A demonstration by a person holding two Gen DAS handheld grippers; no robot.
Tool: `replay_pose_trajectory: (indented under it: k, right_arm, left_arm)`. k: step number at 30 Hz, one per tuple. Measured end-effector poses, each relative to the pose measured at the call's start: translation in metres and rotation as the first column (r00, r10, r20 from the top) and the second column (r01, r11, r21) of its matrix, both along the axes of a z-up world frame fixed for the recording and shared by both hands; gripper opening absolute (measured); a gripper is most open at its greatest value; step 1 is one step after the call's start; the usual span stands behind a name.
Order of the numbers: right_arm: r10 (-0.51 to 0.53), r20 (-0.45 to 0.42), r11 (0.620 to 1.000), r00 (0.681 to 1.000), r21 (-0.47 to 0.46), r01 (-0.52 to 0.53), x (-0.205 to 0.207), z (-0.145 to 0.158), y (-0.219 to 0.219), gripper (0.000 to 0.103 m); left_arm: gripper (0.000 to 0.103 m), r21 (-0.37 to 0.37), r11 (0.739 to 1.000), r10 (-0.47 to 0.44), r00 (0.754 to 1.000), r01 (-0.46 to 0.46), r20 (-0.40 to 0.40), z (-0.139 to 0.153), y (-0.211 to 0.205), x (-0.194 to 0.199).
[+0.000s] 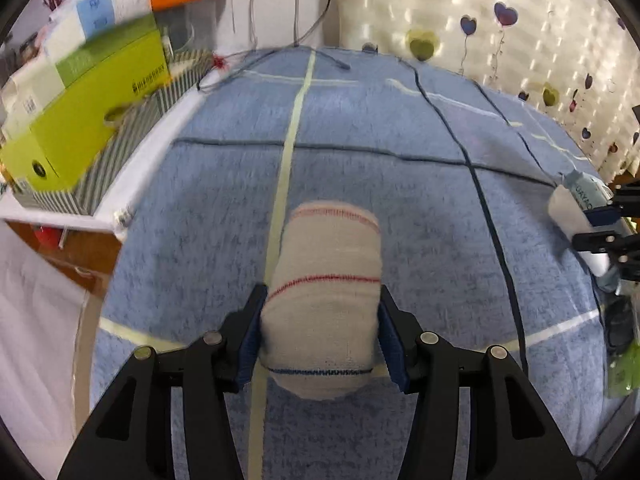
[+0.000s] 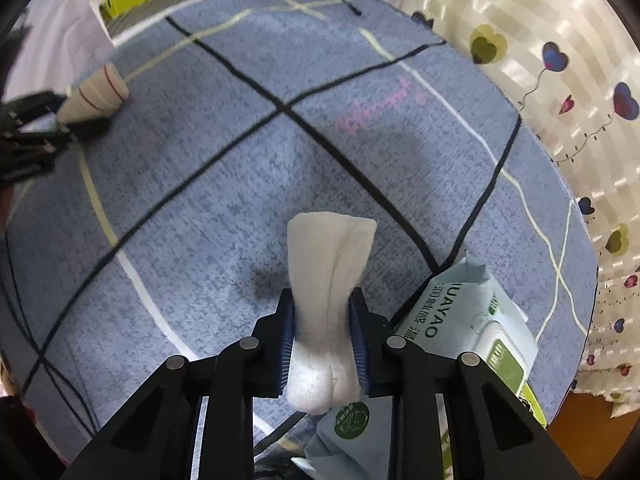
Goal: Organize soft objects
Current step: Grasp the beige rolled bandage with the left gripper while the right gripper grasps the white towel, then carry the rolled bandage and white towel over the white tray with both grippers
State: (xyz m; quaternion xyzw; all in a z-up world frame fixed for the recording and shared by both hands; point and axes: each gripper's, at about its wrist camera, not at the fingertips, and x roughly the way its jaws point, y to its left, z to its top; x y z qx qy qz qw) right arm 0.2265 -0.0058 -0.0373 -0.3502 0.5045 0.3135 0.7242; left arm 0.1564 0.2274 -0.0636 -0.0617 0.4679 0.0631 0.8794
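We note a surface covered by a blue cloth with dark and pale grid lines, backed by a cream curtain printed with heart balloons. At ten o'clock in the left wrist view, a lime-green box and other cartons rest on a striped box, outside the working area.

The left claw is closed partway on a rolled white sock with red stripes and a blue band. Its blue pads press the roll's flanks near one end, so the rest projects forward towards twelve o'clock. The roll bulges little at the pads. We judge the squeeze light, enough to keep the bundle from unrolling. We judge from the right wrist view that the roll is clear of the cloth, though this is not certain.

The right claw is nearly closed on a white soft pad. The pad is pinched narrow at its waist and flares above and below. We judge so thin an item needs this tight hold. A pack of wet wipes lies at four o'clock just beside this claw, on the surface edge.

The two claws stand well apart, each carrying one soft item. We judge both items to be in transit, with the open middle of the cloth the likely place for setting them down.
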Motion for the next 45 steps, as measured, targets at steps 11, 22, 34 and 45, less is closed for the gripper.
replay_pose_trajectory:
  k: [11, 22, 34, 45]
  right_arm:
    - [0.019, 0.052, 0.983, 0.998, 0.182, -0.028, -0.041, 0.05, -0.009, 0.024]
    - [-0.052, 0.097, 0.928, 0.994, 0.372, 0.012, -0.086, 0.093, -0.04, 0.024]
    - [-0.152, 0.143, 0.871, 0.978, 0.487, 0.064, -0.133, 0.122, -0.101, 0.024]
    - [-0.251, 0.155, 0.837, 0.956, 0.531, 0.134, -0.159, 0.126, -0.161, 0.024]
  left_arm:
    - [0.049, -0.057, 0.998, 0.01, 0.998, -0.006, 0.056, 0.027, -0.019, -0.018]
    - [0.049, -0.134, 0.99, -0.017, 0.979, 0.045, 0.201, 0.088, -0.075, -0.059]
    - [0.049, -0.181, 0.976, -0.066, 0.957, 0.121, 0.282, 0.118, -0.14, -0.081]
    - [0.049, -0.188, 0.956, -0.161, 0.937, 0.226, 0.311, 0.131, -0.204, -0.086]
